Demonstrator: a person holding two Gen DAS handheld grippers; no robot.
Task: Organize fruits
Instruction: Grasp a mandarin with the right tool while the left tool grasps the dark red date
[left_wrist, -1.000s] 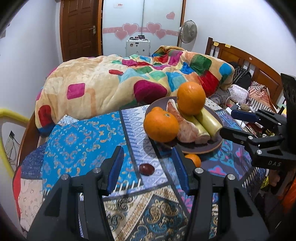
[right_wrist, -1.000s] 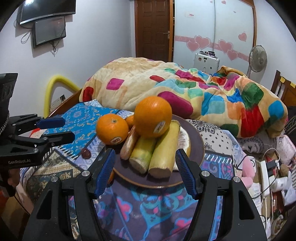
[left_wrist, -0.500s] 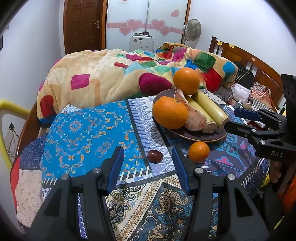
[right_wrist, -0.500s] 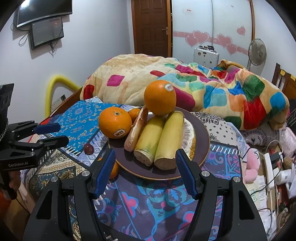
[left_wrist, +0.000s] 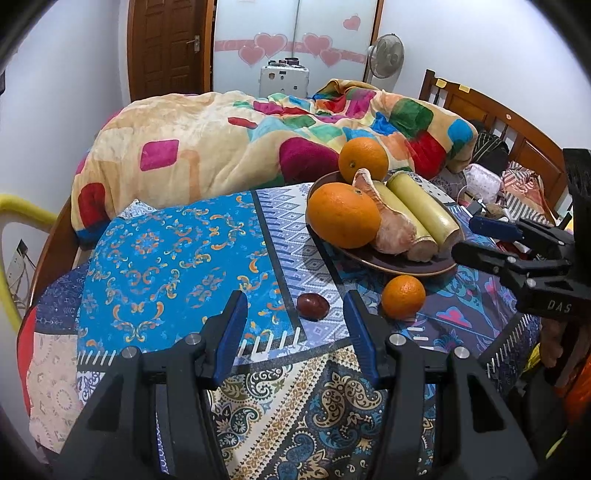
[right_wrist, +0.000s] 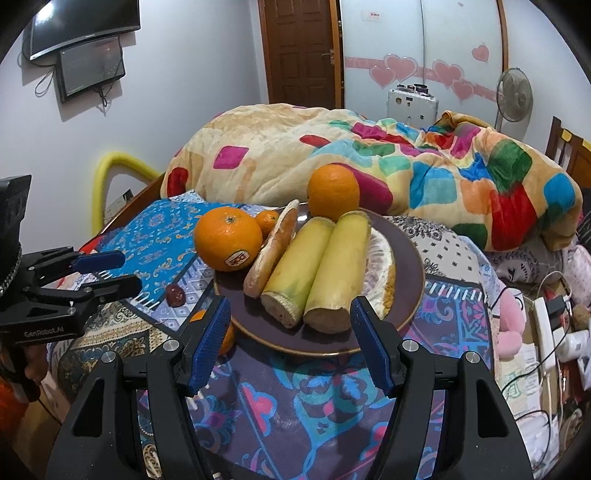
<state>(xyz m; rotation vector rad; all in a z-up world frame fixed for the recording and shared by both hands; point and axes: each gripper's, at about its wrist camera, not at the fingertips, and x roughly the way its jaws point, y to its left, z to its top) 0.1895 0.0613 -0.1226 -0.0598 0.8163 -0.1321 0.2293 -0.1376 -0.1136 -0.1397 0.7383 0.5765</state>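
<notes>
A brown plate sits on the patterned cloth. It holds a large orange, a second orange behind it, two yellow stalks and a pale peeled piece. A small tangerine and a dark red fruit lie on the cloth beside the plate. My left gripper is open and empty just short of the red fruit. My right gripper is open and empty at the plate's near rim.
A bed with a colourful blanket lies right behind the table. A wooden headboard and a clutter of cables and a power strip are on the right. A yellow padded rail stands at the left.
Both views have drawn back slightly from the plate. The small tangerine has come out from behind my left gripper's finger. No fruit has moved and both jaws stand as before.
</notes>
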